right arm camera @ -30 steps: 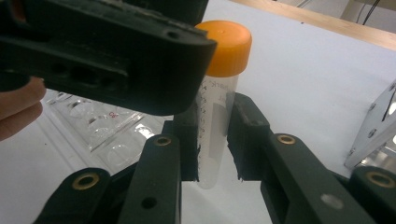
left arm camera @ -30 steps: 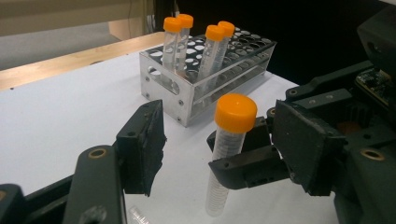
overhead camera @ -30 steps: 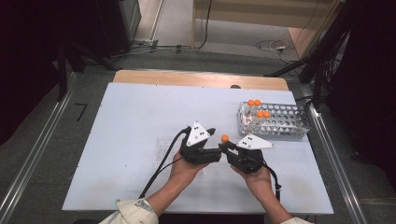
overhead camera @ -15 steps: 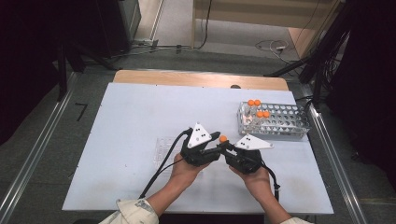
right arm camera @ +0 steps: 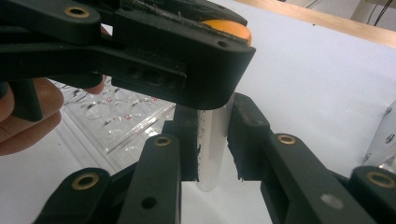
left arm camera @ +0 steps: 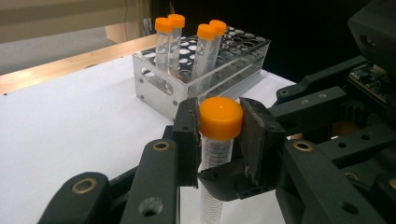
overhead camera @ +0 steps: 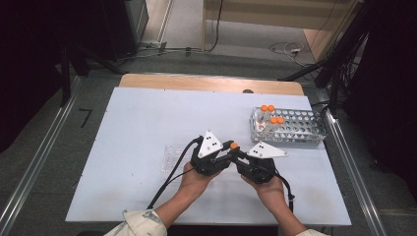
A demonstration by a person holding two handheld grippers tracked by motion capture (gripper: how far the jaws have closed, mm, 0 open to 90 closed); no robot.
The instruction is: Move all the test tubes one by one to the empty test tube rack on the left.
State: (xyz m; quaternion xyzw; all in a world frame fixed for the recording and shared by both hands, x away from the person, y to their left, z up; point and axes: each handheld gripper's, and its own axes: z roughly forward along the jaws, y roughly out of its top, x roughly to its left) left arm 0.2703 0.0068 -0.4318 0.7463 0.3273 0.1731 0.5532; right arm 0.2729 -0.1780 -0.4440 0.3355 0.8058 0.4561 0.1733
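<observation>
At the centre of the high view, my two grippers meet over the white table. My left gripper pinches the orange cap of a clear tube. My right gripper clamps the same tube's body, lower down. The metal rack with four capped tubes stands toward the right edge.

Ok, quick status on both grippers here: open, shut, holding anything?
Left gripper: shut on the orange cap of the tube.
Right gripper: shut on the same tube's clear body, below the cap.
</observation>
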